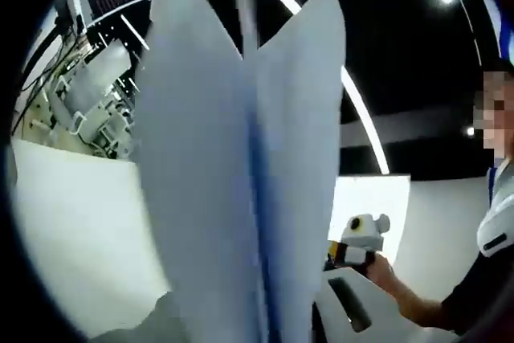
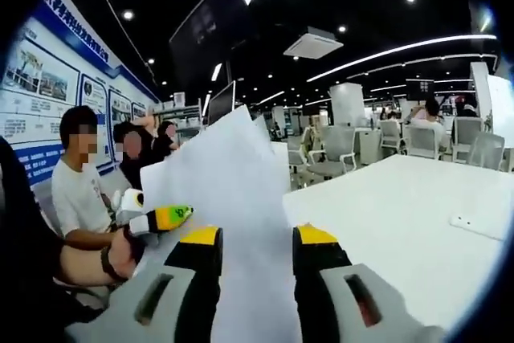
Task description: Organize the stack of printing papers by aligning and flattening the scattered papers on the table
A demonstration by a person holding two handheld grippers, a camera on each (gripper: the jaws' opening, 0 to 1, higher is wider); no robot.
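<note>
papers upright between left jaws, edge-on, long axis vertical

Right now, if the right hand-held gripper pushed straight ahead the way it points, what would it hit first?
The paper. The sheet already stands between the right hand-held gripper's jaws and rises straight ahead of them. Past it lies the white table, though the depth there is hard to judge.

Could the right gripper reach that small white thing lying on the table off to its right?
Probably not right away. The right gripper has the paper standing between its jaws, so it looks occupied. The table up to the small white thing looks bare, though.
</note>
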